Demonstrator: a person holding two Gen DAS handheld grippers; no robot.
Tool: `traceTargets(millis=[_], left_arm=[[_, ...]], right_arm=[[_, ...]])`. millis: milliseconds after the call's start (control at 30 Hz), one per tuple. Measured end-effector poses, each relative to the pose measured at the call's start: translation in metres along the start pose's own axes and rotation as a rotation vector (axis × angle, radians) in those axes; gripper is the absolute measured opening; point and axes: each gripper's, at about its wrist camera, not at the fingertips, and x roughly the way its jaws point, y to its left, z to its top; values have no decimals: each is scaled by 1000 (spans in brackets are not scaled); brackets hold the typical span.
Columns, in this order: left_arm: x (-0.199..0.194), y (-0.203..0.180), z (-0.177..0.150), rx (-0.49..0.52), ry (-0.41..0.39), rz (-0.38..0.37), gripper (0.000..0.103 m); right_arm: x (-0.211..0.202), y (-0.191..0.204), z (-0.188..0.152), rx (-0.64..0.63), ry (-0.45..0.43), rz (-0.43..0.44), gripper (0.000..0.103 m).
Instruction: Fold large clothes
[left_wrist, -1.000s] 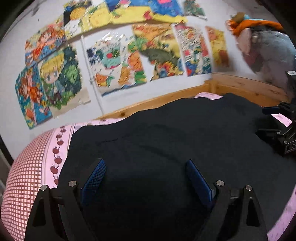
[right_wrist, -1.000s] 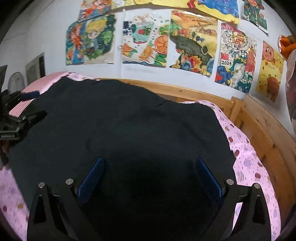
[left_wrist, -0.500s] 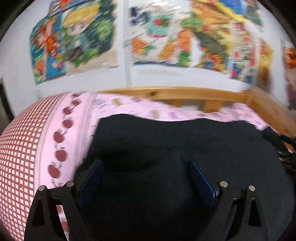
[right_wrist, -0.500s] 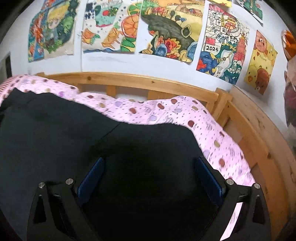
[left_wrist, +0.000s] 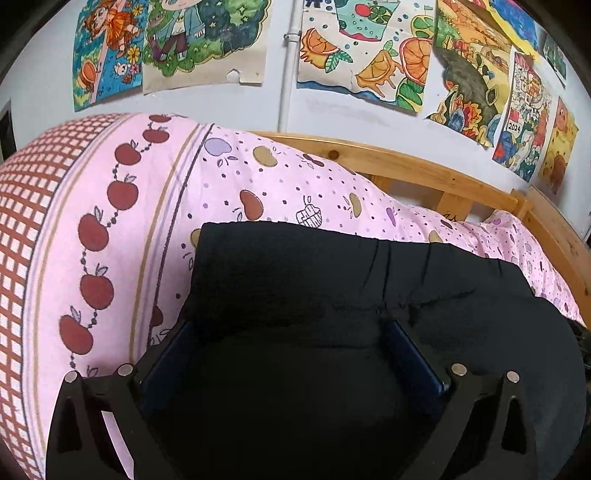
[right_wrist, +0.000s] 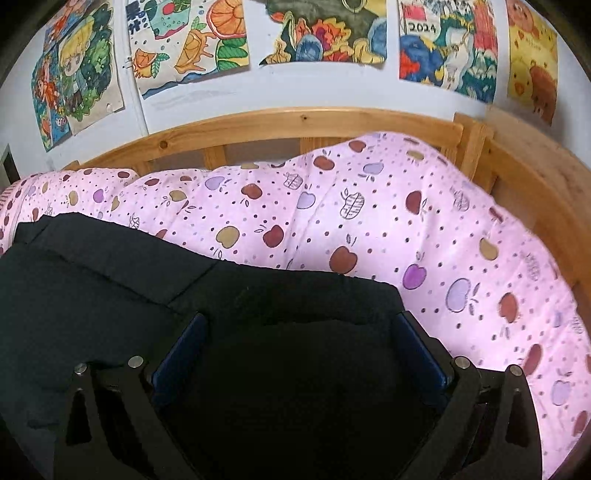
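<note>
Fingers of both grippers spread wide above the black garment on the bed.

Left gripper (left_wrist: 291, 350): blue pads apart, jaws just been opening; dark cloth lies between and under them, whether a pad touches it is unclear. Right gripper (right_wrist: 295, 347): pads likewise wide apart over the cloth, nothing clamped. Black garment (left_wrist: 314, 273) lies flat on the pink apple-print duvet (left_wrist: 295, 184), its far folded edge running across, short of the wooden bed rail (left_wrist: 424, 170). Beyond that edge, bare duvet up to the rail; left of the garment, a band of red apples and a red-checked strip (left_wrist: 22, 206). Above the rail, coloured drawings (right_wrist: 184, 40) taped to the white wall.
</note>
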Motion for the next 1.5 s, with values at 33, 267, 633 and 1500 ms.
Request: traceTargets(millis=[33,267,633,1500], left_arm=[[1,1,1,-3,1,-2,103],[0,0,-3,2,-15,3,103],[-31,11,-2,-15,-87,-48,103],[-112,61,-37,258,15,-64,103]], right_arm=[[3,-1,-2,12,-1,14,99],[4,-5,-6,38,-25,41,99],[-57,-14,-8,66,-191,-17,99],[-121,-66,-71,42,-35,93,100]])
